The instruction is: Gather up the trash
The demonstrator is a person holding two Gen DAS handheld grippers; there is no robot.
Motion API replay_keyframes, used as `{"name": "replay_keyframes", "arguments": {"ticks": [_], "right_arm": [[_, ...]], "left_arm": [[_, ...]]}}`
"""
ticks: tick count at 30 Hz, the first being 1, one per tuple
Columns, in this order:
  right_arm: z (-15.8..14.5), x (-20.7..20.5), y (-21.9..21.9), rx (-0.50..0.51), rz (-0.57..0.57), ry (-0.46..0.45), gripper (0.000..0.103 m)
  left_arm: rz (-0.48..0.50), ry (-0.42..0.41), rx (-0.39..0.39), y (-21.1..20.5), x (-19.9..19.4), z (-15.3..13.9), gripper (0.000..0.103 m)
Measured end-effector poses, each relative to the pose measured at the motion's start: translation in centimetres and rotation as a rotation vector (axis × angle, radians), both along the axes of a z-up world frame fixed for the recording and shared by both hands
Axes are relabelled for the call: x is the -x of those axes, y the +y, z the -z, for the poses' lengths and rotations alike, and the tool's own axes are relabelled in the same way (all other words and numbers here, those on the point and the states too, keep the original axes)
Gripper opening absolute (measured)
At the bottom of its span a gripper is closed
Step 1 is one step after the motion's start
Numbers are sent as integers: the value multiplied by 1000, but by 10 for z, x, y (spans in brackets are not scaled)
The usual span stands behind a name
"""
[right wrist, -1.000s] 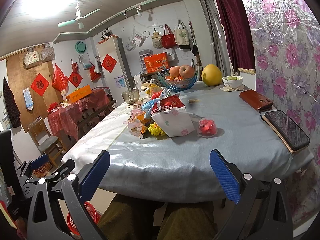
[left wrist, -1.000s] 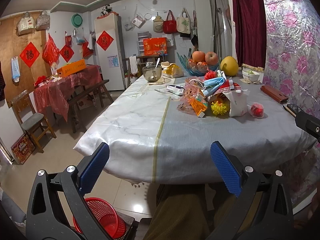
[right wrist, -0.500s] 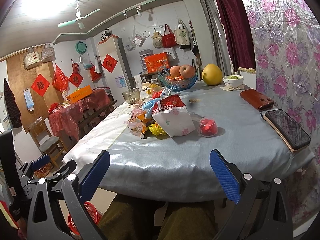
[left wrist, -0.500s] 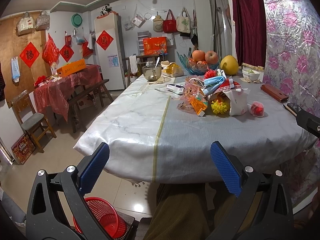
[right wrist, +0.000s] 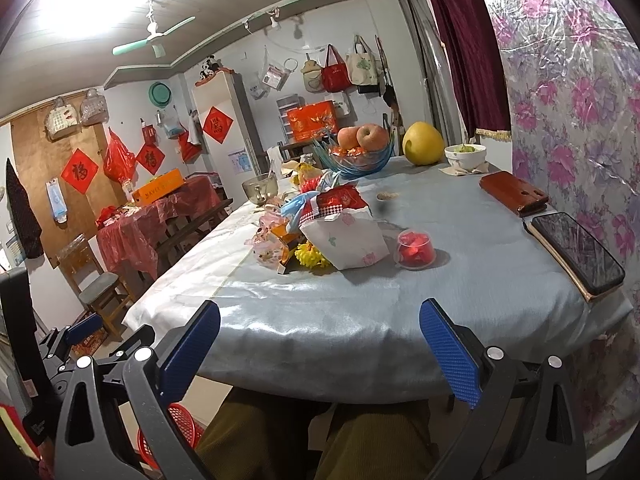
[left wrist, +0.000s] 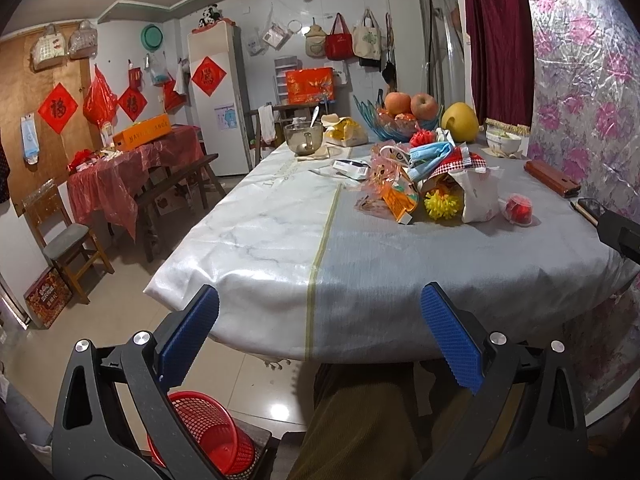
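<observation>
Both tools sit low at the near edge of the table (left wrist: 280, 248), short of the cloth, over the seated person's knees. Left gripper (left wrist: 320, 344): blue pads spread wide, nothing between them. Right gripper (right wrist: 319, 348): same, jaws wide apart and empty. Judged a ready posture before the first reach; no trash collected yet.

Trash pile (left wrist: 424, 184) lies mid-table, toward the right, well apart from either tool. Countable in it:
- one white paper bag (right wrist: 344, 240) tipped on its side, mouth toward the left, red-checked wrapper on top
- one blue face mask (left wrist: 430, 152) draped over the heap
- one yellow spiky ball (left wrist: 442, 206) just beside the bag's mouth
- one orange carton (left wrist: 396, 202) at the pile's left
- crinkled pink cellophane, piece count unclear in this view

One small clear cup (right wrist: 416, 245) with red contents stands alone, just right of the bag.

One red mesh basket (left wrist: 208, 432) sits on the floor at near left, below the left gripper. Likely the bin, placed where that hand can drop straight into it.

Not trash, by judgement, and kept to the far and right edges: one fruit bowl (right wrist: 356, 158) with two apples, one pomelo (right wrist: 423, 143), one phone (right wrist: 576, 252), one brown case (right wrist: 514, 196).
</observation>
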State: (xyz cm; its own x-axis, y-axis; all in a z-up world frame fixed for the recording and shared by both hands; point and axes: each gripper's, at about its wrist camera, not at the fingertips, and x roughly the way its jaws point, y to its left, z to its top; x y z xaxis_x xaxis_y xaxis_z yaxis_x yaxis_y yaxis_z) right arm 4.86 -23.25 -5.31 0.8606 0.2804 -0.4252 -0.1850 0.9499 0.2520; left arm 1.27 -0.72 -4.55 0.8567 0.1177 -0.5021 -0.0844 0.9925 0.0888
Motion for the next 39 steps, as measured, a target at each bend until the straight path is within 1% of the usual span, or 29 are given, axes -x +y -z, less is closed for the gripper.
{"name": "replay_keyframes", "arguments": {"ticks": [8,16,23,28,31,36,39], "right_arm": [[9,-26,6,34,-16,36,98],[19,-67,9,51,-24,86,98],[34,-110,16,64,-46,140,98],[37,-135,25,76,-65,149,98],[40,-151,29,101,-60,150,98],[43,-180,28,90,-52,171,98],[42,-192,28,92,-49,166,98]], "left_arm": [[-21,64,-7,6,-21,14,97],[-49,133,-16,15,-52,29,97],[-68,165,-18,26,-79,37,97],[-86,193,-8,37,-98,40,97],[-80,203,7,40,-104,42,97],[-50,241,29,39,-119,51,97],[-34,253,32,34,-129,54,97]]}}
